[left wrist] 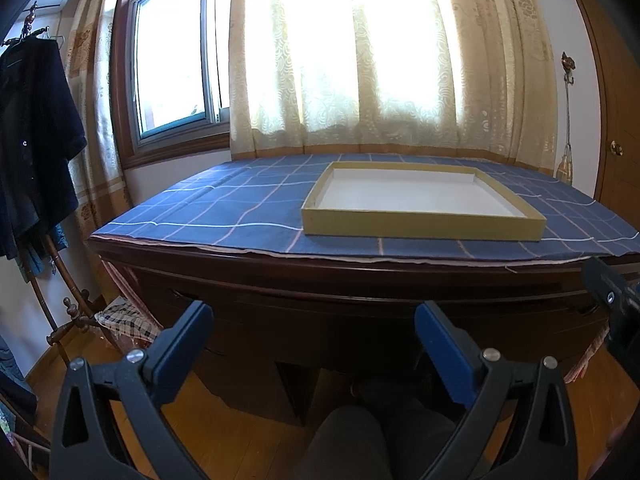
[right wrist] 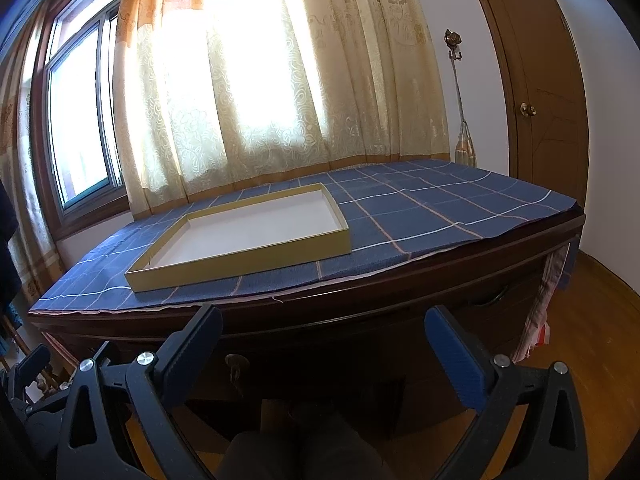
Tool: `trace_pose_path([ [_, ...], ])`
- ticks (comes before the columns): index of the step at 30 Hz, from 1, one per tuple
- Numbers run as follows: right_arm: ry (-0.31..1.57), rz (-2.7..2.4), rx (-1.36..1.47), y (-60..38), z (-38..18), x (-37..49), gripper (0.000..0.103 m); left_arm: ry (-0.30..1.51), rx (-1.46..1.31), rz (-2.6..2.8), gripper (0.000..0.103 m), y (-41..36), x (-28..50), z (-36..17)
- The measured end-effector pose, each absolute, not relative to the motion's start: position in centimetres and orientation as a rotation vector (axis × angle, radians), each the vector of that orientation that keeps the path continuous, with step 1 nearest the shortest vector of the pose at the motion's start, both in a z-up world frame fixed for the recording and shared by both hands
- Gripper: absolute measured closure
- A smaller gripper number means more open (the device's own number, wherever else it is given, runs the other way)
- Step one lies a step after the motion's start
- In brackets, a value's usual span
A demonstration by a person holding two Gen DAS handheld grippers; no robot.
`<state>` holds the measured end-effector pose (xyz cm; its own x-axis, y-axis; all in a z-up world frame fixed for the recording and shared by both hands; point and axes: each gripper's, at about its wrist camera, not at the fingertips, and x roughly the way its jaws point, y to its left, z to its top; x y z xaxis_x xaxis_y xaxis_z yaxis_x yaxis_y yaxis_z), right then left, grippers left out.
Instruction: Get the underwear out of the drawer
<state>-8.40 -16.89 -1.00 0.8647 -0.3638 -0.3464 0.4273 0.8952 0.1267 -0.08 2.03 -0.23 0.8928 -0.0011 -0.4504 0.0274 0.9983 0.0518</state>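
Both jaw sets stand apart and empty: left gripper [left wrist: 314, 322], right gripper [right wrist: 324, 326]. No underwear visible; drawer front [right wrist: 492, 312] is closed, lower centre of frame, dead ahead of both, long axis left-right. Its handle [right wrist: 496, 298] sits lower right, probably nearer the right gripper.

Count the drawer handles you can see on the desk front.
2: one handle at the desk's left end, one handle at its right end. The dark front may hide more.
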Motion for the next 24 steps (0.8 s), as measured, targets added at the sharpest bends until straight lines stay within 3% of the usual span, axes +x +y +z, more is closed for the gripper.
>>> trace_pose_path([
  [24, 0.333, -0.419, 0.209, -16.83, -1.37, -8.21, 0.001, 0.467, 0.057, -0.010, 0.000, 2.17, -0.03, -0.49],
])
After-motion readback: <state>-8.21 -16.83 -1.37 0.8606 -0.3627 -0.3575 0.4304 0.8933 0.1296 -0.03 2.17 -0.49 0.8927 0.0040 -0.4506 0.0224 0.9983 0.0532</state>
